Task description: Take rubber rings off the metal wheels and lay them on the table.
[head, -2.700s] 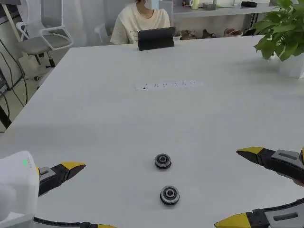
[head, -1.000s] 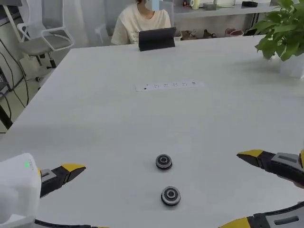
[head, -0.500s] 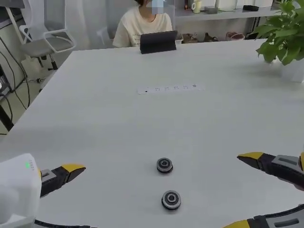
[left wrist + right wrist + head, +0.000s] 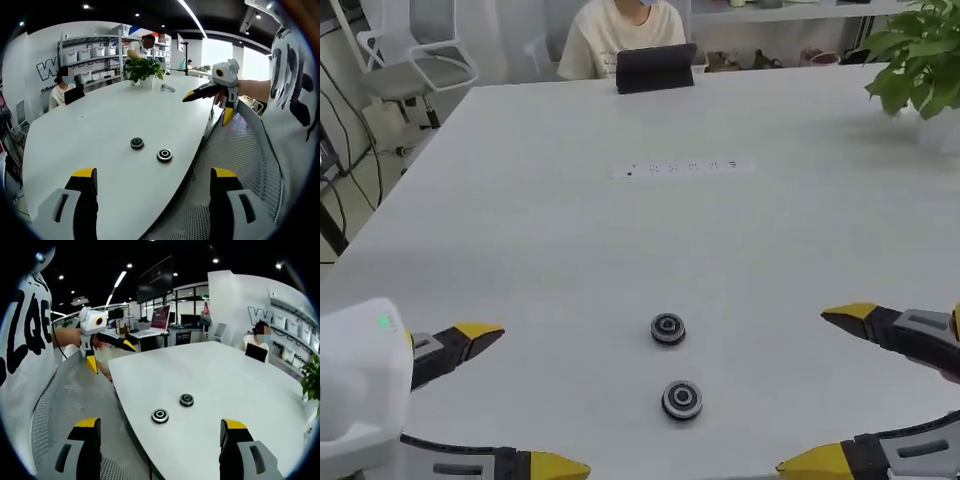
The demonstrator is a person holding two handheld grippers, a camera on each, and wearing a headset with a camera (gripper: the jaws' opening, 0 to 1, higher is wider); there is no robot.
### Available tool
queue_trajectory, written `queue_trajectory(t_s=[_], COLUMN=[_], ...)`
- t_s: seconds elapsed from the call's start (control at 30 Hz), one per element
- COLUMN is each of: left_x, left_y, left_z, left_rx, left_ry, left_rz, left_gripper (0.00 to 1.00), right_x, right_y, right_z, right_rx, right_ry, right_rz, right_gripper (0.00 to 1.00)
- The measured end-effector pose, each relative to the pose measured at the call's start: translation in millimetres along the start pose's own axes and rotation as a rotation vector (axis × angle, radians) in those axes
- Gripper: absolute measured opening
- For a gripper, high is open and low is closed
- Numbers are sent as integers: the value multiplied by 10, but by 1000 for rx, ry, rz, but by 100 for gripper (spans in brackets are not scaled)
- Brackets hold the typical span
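The left hand-held gripper [image 4: 525, 400] and right hand-held gripper [image 4: 815, 390] are black, yellow-tipped

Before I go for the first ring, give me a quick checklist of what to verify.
1. Near wheel and far wheel lying flat, apart: ok.
2. Dark rings on both wheels: ok.
3. Left gripper open, empty: ok.
4. Right gripper open, empty: ok.
5. Bare table beside the wheels for laying rings: ok.
6. How tightly the rings sit: cannot tell.
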State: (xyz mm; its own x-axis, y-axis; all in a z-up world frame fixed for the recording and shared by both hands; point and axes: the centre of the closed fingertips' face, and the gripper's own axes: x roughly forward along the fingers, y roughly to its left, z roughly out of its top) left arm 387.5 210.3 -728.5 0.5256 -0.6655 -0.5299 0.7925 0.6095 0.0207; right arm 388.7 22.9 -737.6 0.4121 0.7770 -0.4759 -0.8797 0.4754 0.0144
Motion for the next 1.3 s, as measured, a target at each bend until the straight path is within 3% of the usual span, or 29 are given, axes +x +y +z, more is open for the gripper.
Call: queue_trajectory(t_s=[0.4, 0.97, 1.03, 1.13, 1.3], left_x=[69, 144, 165, 182, 214], left_y=[103, 98, 68, 98, 110], left_z=[59, 113, 105, 73, 92], left_rx=[9, 37, 51, 96, 122], left_ry=[-11, -17, -12, 16, 15], left_rz=[4, -10, -33, -28, -36], left_gripper=[92, 90, 90, 90, 89], right_x=[56, 112, 116, 124, 169], right_y=[-82, -108, -121, -137, -158], right_z=[5, 59, 63, 79, 109], right_rx=[-14, -35, -35, -30, -46], right_ry=[6, -10, -14, -21, -30], right_rz=[3, 16, 16, 19, 29], right_gripper=[99, 99, 98, 97, 97])
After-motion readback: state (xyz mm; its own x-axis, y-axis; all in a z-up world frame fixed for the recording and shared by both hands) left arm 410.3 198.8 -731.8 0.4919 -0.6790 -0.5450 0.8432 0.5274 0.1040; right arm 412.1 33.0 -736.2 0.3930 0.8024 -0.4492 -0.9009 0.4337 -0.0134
